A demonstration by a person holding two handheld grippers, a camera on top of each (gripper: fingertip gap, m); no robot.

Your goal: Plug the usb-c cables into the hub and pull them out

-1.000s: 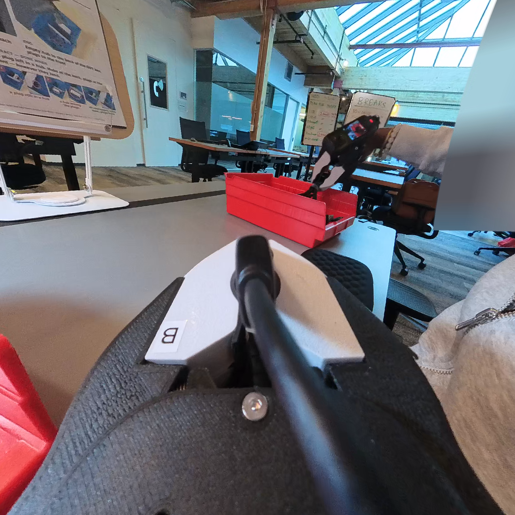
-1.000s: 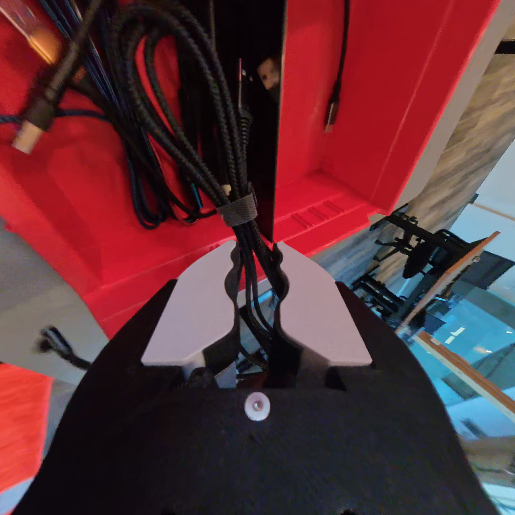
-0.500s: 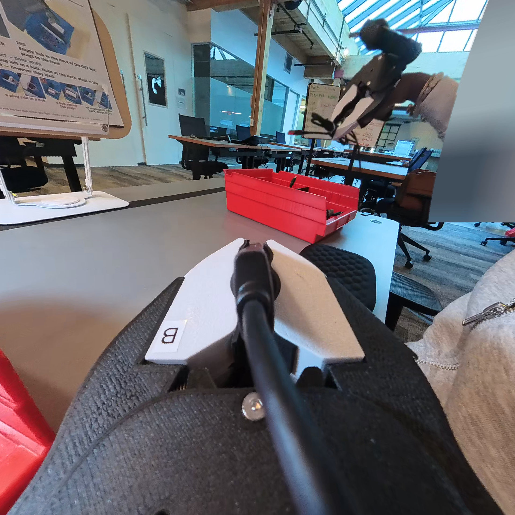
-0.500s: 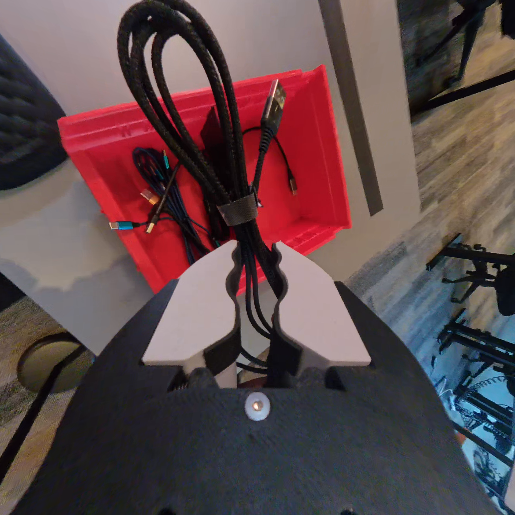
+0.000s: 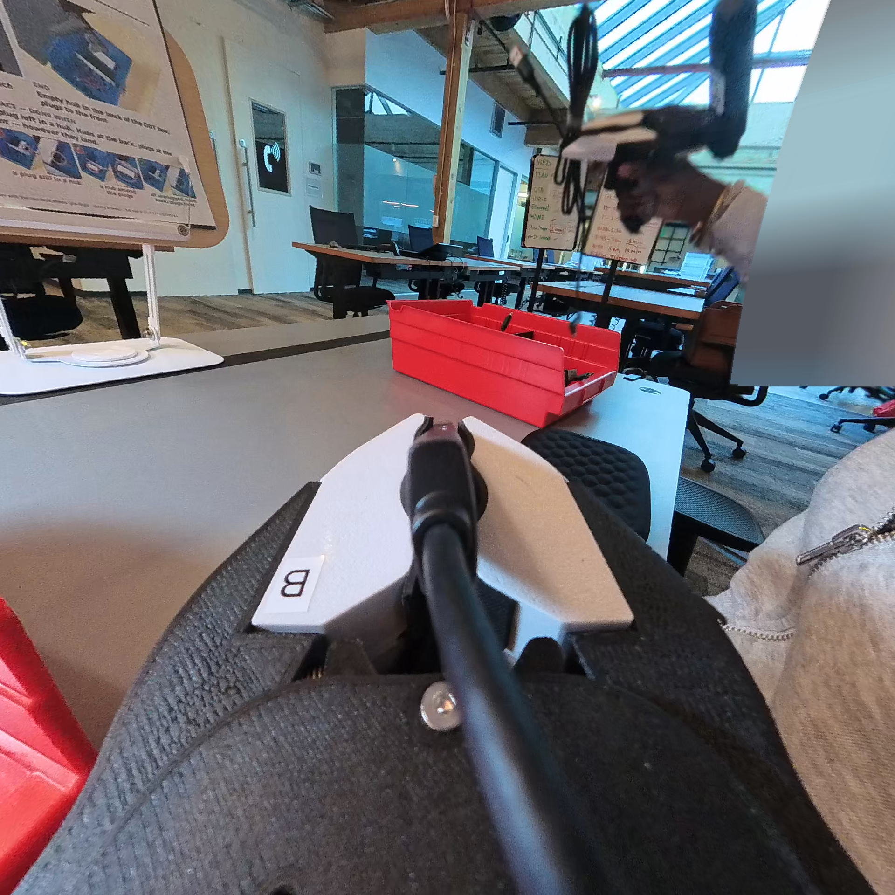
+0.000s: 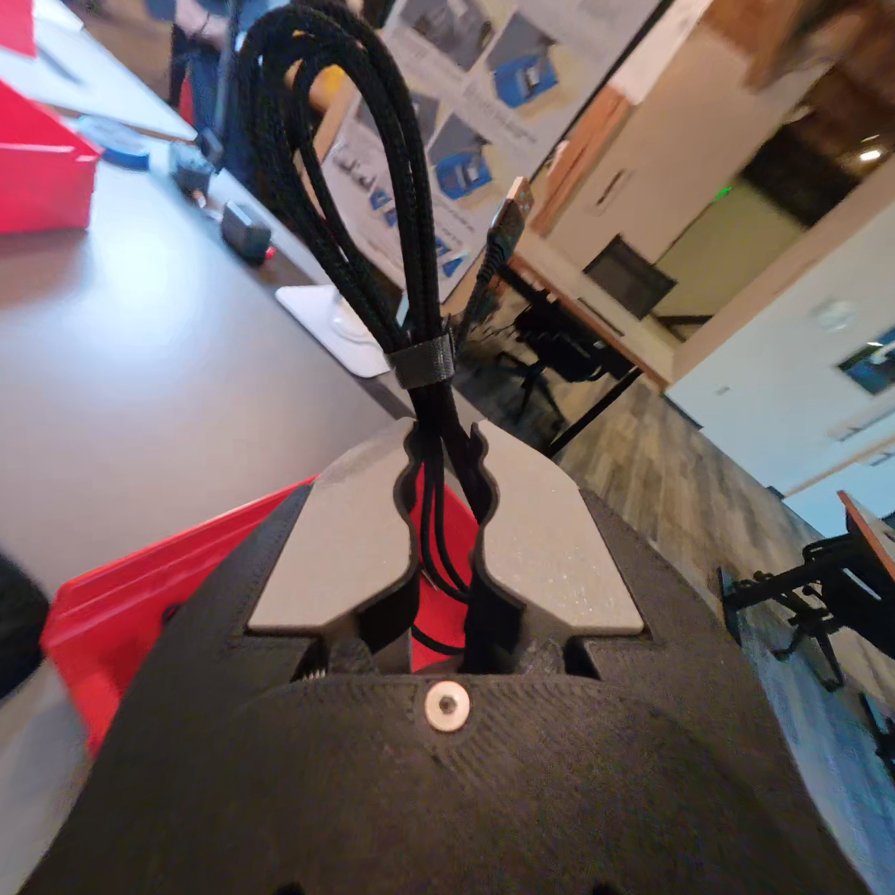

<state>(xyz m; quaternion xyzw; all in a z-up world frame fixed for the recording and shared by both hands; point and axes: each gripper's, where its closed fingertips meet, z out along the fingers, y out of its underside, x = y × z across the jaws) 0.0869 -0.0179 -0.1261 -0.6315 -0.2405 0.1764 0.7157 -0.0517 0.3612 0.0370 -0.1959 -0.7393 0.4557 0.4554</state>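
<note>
The plug end of the smooth black cable (image 5: 438, 489) is hidden between the 2 white fingers of the left gripper (image 5: 443, 426), which are pressed onto it; only a dark tip shows at the front, and whether it is a usb-c plug cannot be told. The cable itself runs back over the gripper body and is cut off at the bottom edge.

The right gripper (image 6: 443, 428) is pinched on a braided cable bundle (image 6: 368, 193), bound by 1 dark strap (image 6: 421, 358). 1 metal plug (image 6: 511, 213) sticks out beside the loops; the other end is not made out. In the left wrist view the same gripper (image 5: 595, 138) is seen blurred, held high above the far right corner of the grey tabletop (image 5: 169, 460), with the bundle (image 5: 578, 72) hanging through it.

2 red bins are counted in that view: 1 red bin (image 5: 484, 361) near the far right corner, its contents mostly hidden by its wall, and 1 red bin corner (image 5: 29, 755) cut off at the left edge. No hub can be identified. A sign stand (image 5: 97, 353) is seen at the far left edge.
</note>
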